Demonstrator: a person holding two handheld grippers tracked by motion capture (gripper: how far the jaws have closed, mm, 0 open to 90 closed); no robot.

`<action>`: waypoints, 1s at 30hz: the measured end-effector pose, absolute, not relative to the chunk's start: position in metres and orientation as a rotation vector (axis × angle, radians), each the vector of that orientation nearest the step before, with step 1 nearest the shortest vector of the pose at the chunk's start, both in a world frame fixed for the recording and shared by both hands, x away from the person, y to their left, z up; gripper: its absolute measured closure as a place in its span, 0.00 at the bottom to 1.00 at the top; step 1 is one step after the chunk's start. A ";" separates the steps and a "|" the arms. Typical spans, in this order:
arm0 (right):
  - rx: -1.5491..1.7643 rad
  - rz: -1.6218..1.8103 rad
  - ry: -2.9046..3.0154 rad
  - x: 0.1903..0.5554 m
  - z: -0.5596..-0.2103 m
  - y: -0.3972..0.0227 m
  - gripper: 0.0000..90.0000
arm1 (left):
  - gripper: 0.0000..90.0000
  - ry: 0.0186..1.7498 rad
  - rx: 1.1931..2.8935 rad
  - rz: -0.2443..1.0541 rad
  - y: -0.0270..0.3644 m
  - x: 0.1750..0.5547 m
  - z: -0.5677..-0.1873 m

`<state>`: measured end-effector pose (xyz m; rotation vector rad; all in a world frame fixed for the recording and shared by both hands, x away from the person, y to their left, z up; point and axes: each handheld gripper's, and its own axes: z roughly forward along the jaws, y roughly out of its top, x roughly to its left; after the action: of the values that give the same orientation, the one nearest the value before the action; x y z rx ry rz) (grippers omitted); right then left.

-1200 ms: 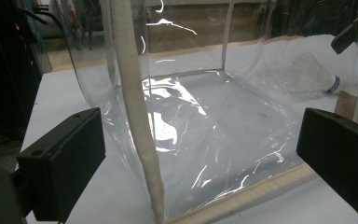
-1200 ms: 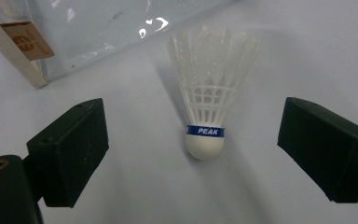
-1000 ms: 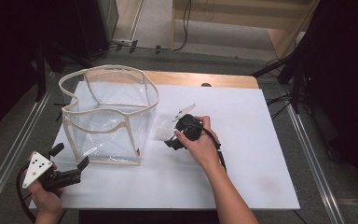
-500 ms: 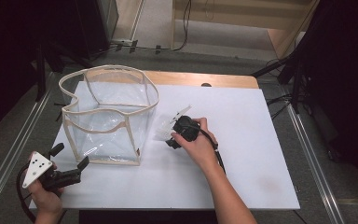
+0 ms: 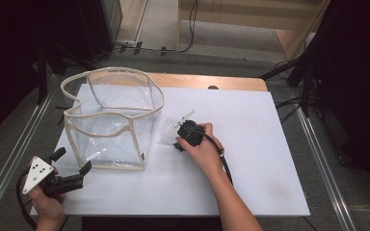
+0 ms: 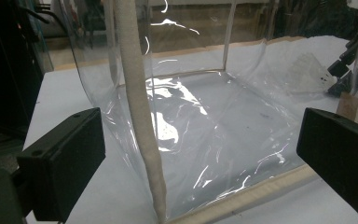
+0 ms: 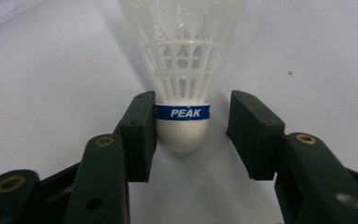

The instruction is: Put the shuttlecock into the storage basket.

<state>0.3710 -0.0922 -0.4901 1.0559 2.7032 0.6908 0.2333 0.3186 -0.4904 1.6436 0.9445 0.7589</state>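
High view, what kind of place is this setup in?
Probably a lab or workshop recording station: a white work table edged by metal rails, cables trailing over a bare floor, and dark curtains on both sides.

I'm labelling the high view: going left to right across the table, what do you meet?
Left gripper → clear bag → shuttlecock → right gripper → bare white tabletop.
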 end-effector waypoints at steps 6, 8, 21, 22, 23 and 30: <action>1.095 0.716 2.693 0.372 -0.489 -0.094 0.69 | 0.02 0.948 1.642 0.759 0.319 0.233 -0.490; 1.087 0.722 2.703 0.372 -0.489 -0.096 0.69 | 0.02 0.948 1.643 0.759 0.319 0.233 -0.490; 1.103 0.797 2.710 0.373 -0.480 -0.106 0.69 | 0.02 0.946 1.647 0.761 0.318 0.233 -0.490; 1.108 0.801 2.707 0.372 -0.479 -0.106 0.69 | 0.02 0.945 1.646 0.760 0.318 0.233 -0.490; 1.111 0.803 2.704 0.373 -0.478 -0.107 0.69 | 0.02 0.946 1.646 0.760 0.318 0.233 -0.490; 1.113 0.825 2.698 0.372 -0.470 -0.111 0.69 | 0.02 0.947 1.646 0.760 0.318 0.233 -0.490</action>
<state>0.3725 -0.1113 -0.4702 1.1130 2.6975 0.8254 0.2331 0.3184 -0.4904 1.6463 0.9466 0.7597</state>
